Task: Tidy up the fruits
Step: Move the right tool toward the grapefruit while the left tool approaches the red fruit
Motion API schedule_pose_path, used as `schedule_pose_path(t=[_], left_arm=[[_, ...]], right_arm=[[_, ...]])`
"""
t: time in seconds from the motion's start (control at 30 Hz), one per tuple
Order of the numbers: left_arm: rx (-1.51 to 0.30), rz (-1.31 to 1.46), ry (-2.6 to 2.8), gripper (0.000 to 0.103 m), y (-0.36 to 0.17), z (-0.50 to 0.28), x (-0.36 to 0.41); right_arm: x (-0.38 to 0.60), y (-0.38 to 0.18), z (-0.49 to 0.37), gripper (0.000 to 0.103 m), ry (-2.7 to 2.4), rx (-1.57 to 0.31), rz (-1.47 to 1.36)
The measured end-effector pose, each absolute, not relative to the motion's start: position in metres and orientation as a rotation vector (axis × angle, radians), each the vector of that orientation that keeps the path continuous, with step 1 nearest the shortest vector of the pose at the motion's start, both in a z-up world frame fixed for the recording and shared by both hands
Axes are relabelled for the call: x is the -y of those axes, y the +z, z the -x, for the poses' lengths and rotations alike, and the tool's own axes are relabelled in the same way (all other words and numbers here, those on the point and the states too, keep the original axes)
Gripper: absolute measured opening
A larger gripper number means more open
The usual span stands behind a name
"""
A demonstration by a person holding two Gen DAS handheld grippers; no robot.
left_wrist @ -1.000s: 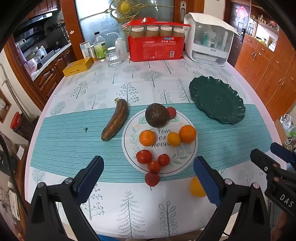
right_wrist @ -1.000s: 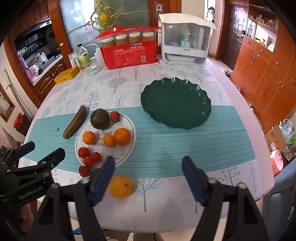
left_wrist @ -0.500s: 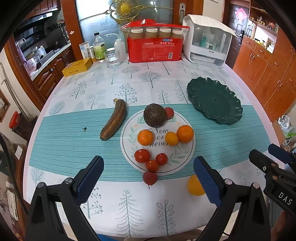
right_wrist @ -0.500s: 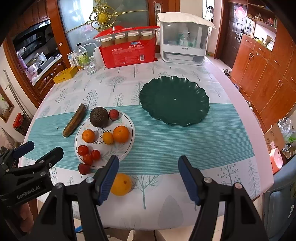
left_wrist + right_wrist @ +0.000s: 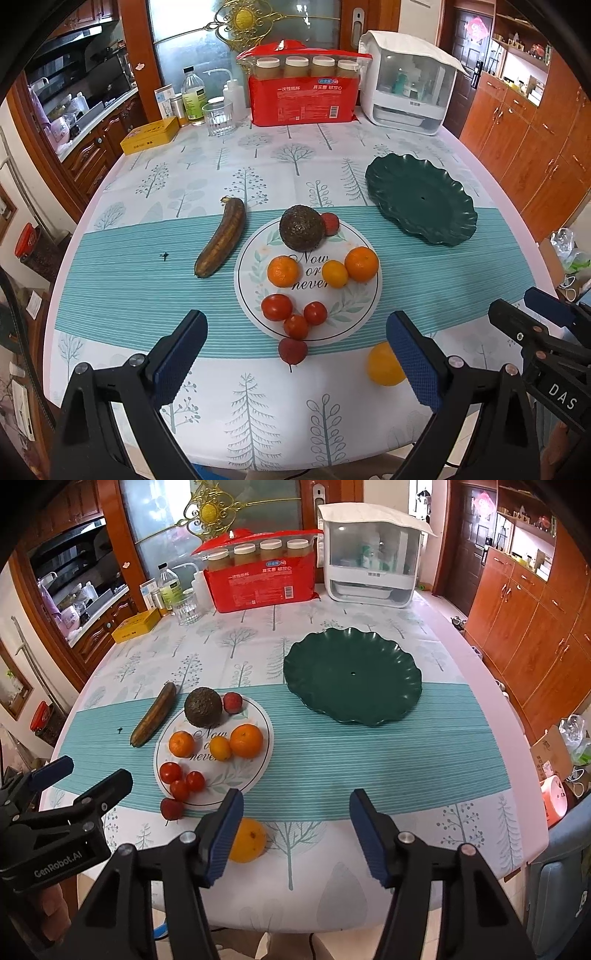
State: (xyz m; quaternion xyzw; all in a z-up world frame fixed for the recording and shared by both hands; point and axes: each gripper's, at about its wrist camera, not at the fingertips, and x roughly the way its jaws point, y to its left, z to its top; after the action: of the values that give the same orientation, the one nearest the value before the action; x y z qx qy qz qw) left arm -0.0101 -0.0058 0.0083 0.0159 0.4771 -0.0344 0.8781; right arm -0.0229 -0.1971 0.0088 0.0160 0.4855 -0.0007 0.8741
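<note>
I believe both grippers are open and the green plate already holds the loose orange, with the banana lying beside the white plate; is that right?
Not quite: the green plate holds nothing. The right wrist view shows the loose orange on the tablecloth near the right gripper. The left gripper is open too, and the banana lies beside the white plate.

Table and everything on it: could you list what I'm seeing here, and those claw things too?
white plate: 1, white with leaf print, table centre
green plate: 1, dark green, empty, right of white plate
avocado: 1, dark brown, on white plate
oranges: 3, orange, on white plate
tomatoes: 3, red, white plate's near side
lychees: 2, red; one by avocado, one off near rim
banana: 1, browned, left of white plate
loose orange: 1, near table edge
red package: 1, far side
white appliance: 1, far right
left claw: open
right claw: open
</note>
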Motion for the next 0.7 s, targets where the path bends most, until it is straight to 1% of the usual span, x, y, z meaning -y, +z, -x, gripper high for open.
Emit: schedule_pose_path(t=[0.33,0.7], left_arm=[[-0.997,-0.021,-0.076,0.097,0.007,0.015,0.006],[-1.017,0.007,-0.099,0.097,0.000,0.013,-0.003]], right_arm=[[0.195,0.008,0.024,0.055,0.005,-1.016,-0.028],[0.185,-0.001,0.022,0.055,0.026,-1.047,-0.011]])
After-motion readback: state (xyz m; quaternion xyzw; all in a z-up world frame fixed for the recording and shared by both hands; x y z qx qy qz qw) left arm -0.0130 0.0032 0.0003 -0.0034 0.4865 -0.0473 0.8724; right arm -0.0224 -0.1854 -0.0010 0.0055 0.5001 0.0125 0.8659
